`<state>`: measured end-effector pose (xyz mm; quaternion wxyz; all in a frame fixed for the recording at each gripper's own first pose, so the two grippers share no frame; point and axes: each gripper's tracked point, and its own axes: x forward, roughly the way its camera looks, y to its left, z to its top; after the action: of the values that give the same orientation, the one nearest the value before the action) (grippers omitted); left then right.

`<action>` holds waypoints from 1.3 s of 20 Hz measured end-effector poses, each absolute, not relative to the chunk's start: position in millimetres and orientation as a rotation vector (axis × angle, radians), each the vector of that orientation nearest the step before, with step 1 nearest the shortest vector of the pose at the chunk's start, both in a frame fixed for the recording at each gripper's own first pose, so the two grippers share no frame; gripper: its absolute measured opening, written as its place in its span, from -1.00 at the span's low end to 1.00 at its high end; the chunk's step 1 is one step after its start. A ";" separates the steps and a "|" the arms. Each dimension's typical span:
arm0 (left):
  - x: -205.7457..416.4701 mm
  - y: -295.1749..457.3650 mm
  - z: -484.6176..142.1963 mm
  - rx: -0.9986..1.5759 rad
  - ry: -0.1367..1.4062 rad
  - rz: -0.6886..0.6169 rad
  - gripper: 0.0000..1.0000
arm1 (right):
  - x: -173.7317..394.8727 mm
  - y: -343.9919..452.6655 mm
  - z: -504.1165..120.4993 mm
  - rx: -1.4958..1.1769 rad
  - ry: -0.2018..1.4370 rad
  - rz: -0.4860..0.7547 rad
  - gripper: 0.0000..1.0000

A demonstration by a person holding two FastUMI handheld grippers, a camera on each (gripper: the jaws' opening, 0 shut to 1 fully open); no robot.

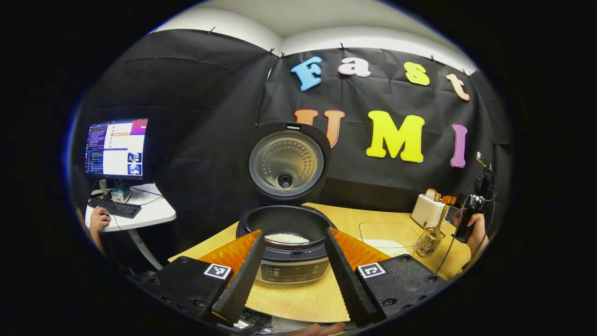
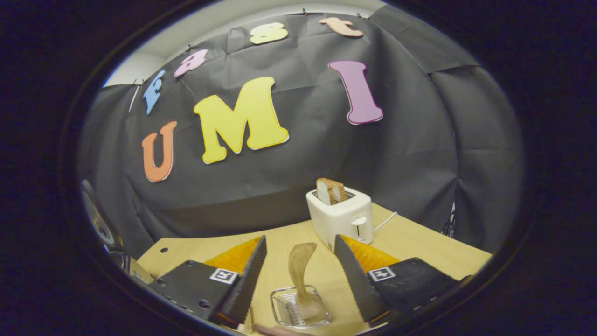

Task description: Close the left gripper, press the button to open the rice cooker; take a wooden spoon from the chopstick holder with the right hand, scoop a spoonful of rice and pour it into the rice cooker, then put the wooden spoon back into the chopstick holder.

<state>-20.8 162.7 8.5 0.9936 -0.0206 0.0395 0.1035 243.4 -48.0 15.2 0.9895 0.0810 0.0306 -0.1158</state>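
The black rice cooker [image 1: 289, 270] stands open on the wooden table, its lid [image 1: 286, 161] upright and white rice [image 1: 287, 238] in the pot. My left gripper [image 1: 294, 231] is open just in front of it, fingers either side of the pot's front. At the right, a wire chopstick holder [image 1: 426, 245] holds the wooden spoon [image 1: 438, 224]. A hand holds my right gripper [image 1: 468, 212] beside it. In the right gripper view, my right gripper [image 2: 299, 238] is open above the holder [image 2: 298, 310]. The spoon [image 2: 301, 266] stands between the fingers, touching neither.
A glass bowl [image 1: 389, 233] with rice sits between cooker and holder. A white toaster [image 2: 340, 217] with bread stands behind the holder. Off the table's left are a monitor [image 1: 116, 148] and keyboard [image 1: 114, 207] on a white side table, with a person's hand.
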 end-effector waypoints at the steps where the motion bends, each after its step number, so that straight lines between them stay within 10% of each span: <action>1: -19.4 158.9 7.1 -0.040 0.082 0.214 0.66 | 241.5 -51.2 16.6 0.137 0.052 -0.251 0.91; 26: 129.0 162.1 211.0 0.121 -0.129 0.285 0.65 | 35.0 -14.3 -17.8 -0.099 0.035 -0.043 0.89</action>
<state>129.0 162.1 211.0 0.9860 0.0603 -0.0640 0.1420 35.0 -14.3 -17.8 0.9984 -0.0496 0.0176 -0.0213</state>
